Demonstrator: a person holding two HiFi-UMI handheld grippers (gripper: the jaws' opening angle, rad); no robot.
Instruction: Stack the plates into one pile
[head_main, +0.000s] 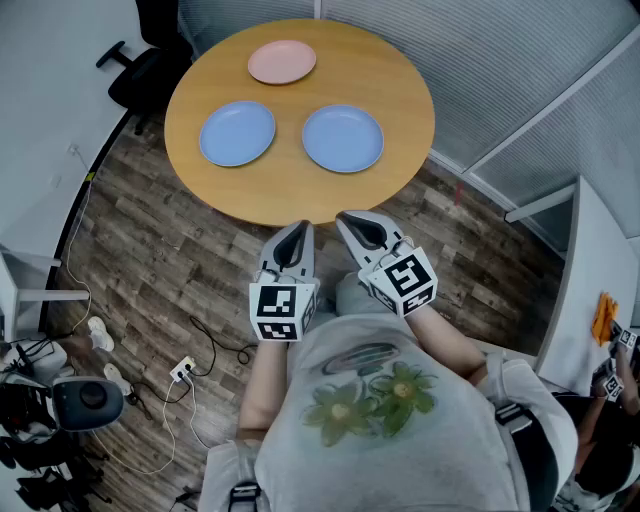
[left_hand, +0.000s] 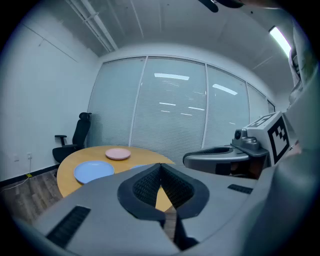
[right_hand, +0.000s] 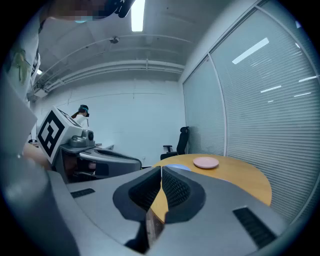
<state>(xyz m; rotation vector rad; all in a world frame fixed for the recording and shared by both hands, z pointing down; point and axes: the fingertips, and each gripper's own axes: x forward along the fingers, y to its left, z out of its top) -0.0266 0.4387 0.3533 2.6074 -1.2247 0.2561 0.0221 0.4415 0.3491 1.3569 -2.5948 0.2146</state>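
The round wooden counter (head_main: 300, 190) stands on a dark wood floor (head_main: 160, 260). Three plates lie flat on it, each one apart from the others. The pink plate (head_main: 282, 62) sits near the far edge. The left blue plate (head_main: 237, 133) and the right blue plate (head_main: 343, 138) lie side by side in the middle.

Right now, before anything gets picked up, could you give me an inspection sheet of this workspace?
Surface: round wooden table, holding only plates.
Job's things: pink plate at the far side; left blue plate and right blue plate nearer, side by side; all apart, none stacked.
Clutter: nothing seen on the table.
Grippers: left gripper and right gripper both shut, empty, at the table's near edge.
Cables: power strip and black cable on the floor, left.
Surroundings: office chair, glass wall with blinds, white desk.
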